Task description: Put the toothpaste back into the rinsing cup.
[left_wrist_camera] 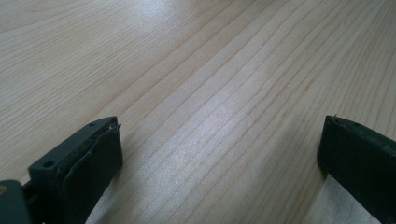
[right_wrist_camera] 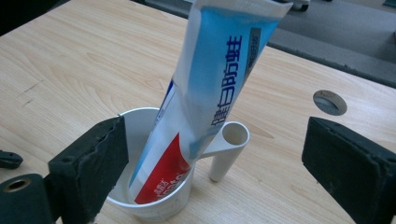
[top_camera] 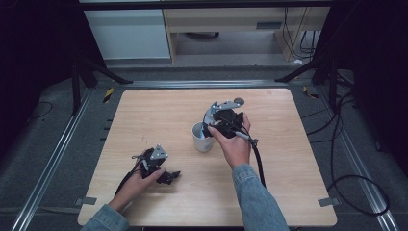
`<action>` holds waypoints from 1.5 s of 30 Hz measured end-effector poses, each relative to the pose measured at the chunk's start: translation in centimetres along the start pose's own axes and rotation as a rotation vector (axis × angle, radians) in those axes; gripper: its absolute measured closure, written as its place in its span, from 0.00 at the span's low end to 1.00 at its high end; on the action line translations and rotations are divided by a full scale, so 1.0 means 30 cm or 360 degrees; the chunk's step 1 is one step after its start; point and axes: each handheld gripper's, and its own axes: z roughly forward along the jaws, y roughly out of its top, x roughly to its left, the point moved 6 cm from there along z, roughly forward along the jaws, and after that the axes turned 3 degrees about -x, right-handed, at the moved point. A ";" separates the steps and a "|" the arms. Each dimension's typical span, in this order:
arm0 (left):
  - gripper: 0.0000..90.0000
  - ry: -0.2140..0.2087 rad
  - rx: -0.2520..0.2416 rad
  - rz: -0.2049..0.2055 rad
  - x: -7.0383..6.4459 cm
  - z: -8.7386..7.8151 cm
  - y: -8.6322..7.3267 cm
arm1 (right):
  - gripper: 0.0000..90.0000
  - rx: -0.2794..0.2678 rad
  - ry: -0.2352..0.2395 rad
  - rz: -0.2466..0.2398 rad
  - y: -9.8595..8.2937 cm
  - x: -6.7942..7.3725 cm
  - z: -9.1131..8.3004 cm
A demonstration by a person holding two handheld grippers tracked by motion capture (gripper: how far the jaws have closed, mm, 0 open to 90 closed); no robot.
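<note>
Right gripper (right_wrist_camera: 212,154) is spread wide and released, I can see, with its jaws either side of the white cup (right_wrist_camera: 140,200), which sits just ahead of it on the wooden surface (right_wrist_camera: 70,70). Standing tilted inside the cup is a blue, white and red toothpaste tube (right_wrist_camera: 210,88), leaning away between my jaws. Left gripper (left_wrist_camera: 219,154) rests low over bare surface, jaws apart, grasping nothing.

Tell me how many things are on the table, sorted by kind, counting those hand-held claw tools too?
White cup: 1
Toothpaste tube, standing tilted in the cup: 1
Grippers, left gripper and right gripper, both with jaws apart: 2
Total: 4
</note>
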 end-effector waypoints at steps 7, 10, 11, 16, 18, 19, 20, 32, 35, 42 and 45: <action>0.00 0.0000 0.0000 0.0001 0.000 0.000 0.000 | 0.06 -0.0022 0.0014 -0.0061 0.011 -0.002 -0.029; 0.00 0.0000 0.0000 0.0000 0.000 0.000 0.000 | 0.06 -0.0009 0.0003 -0.0085 0.009 -0.009 -0.038; 0.00 0.0000 0.0000 0.0000 0.000 0.000 0.000 | 0.06 -0.0009 0.0002 -0.0095 0.008 -0.013 -0.041; 0.00 -0.0001 0.0000 0.0001 0.000 0.000 0.000 | 0.08 0.0014 -0.0009 -0.0094 -0.001 -0.034 -0.057; 0.00 -0.0001 0.0000 0.0001 0.000 0.000 0.000 | 0.09 0.0029 -0.0020 -0.0094 -0.006 -0.042 -0.064; 0.00 -0.0001 0.0000 0.0001 0.000 0.000 0.000 | 0.09 0.0038 -0.0024 -0.0098 -0.009 -0.045 -0.067; 0.00 -0.0001 0.0000 0.0001 0.000 0.000 0.000 | 0.09 0.0037 -0.0026 -0.0099 -0.009 -0.046 -0.069; 0.00 -0.0003 0.0001 0.0003 0.000 0.001 0.001 | 0.12 0.0041 -0.0066 -0.0169 -0.024 -0.076 -0.102; 0.00 -0.0003 0.0001 0.0002 0.000 0.001 0.001 | 0.12 0.0050 -0.0084 -0.0163 -0.040 -0.091 -0.115; 0.00 -0.0005 0.0002 -0.0003 -0.001 0.001 0.000 | 0.12 0.0045 -0.0139 -0.0141 -0.076 -0.139 -0.160; 0.00 -0.0004 0.0006 0.0001 0.000 0.000 0.000 | 0.12 0.0055 -0.0166 -0.0119 -0.101 -0.168 -0.180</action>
